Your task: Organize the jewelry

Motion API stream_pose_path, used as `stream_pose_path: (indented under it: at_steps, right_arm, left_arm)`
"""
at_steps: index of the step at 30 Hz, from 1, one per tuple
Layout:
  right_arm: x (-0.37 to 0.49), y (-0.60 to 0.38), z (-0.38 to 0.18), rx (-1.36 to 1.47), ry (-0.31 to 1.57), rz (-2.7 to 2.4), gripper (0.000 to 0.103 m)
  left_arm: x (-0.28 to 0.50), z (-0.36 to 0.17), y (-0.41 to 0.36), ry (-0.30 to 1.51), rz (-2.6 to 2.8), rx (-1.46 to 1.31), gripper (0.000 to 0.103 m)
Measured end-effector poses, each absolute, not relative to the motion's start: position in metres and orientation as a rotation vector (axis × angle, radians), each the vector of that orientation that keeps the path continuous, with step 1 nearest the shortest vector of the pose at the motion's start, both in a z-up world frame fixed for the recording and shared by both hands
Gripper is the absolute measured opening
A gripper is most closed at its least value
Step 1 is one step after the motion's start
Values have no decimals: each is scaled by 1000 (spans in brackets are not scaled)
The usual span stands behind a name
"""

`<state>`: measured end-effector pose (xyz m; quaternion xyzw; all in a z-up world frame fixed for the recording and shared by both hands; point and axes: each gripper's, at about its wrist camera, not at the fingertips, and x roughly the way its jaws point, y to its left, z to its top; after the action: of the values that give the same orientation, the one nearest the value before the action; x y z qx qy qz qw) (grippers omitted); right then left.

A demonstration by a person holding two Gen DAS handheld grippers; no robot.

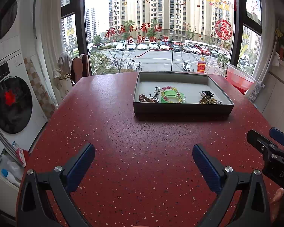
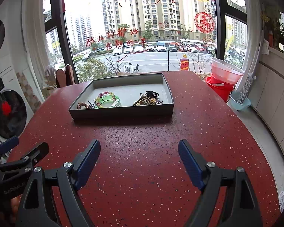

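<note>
Left tool [image 1: 143, 151]: bottom of its own view, jaws wide apart, nothing between them, only bare red speckled surface [image 1: 123, 132] under them. Right tool [image 2: 139, 147]: same, jaws spread, empty. Each shows at the edge of the other's view, right one at lower right of the left view, left one at lower left of the right view. Readable on the tool bodies: "DAS" cut off at the frame edge on the right one, partial "GenRobot" on the left one.

Mid frame: shallow grey tray [image 1: 182, 109] with pale lining, well apart from both tools. All visible jewelry is inside it, along the near wall: brown bead bracelet [image 1: 144, 98] at left, small dark metal piece just beside it, green bangle [image 1: 172, 97] with a pastel bead bracelet [image 1: 171, 90] lying over it in the middle, black claw clip [image 1: 208, 94] and a tangle of amber-brown chain [image 1: 209, 100] at right.

Judgement: nothing loose on the surface, so collecting looks finished. What's possibly left: separating the tangle, spacing items. Can't tell more.

Far: washing machine [image 1: 11, 104] at left, red bucket with clear basin [image 2: 225, 71] at right. Window carries red handwritten Chinese, roughly "祝我们都好 全新的一年", plus a red horse paper-cut, upper right.
</note>
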<state>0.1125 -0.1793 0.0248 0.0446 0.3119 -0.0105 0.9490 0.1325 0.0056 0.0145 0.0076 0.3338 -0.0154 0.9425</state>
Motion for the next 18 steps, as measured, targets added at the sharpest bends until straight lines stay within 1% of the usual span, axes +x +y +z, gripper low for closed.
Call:
stream_pose_path:
  at_steps: [18]
  right_arm:
    - [113, -177, 27, 62, 618, -23, 86]
  left_arm:
    - [134, 14, 10, 691, -24, 25, 103]
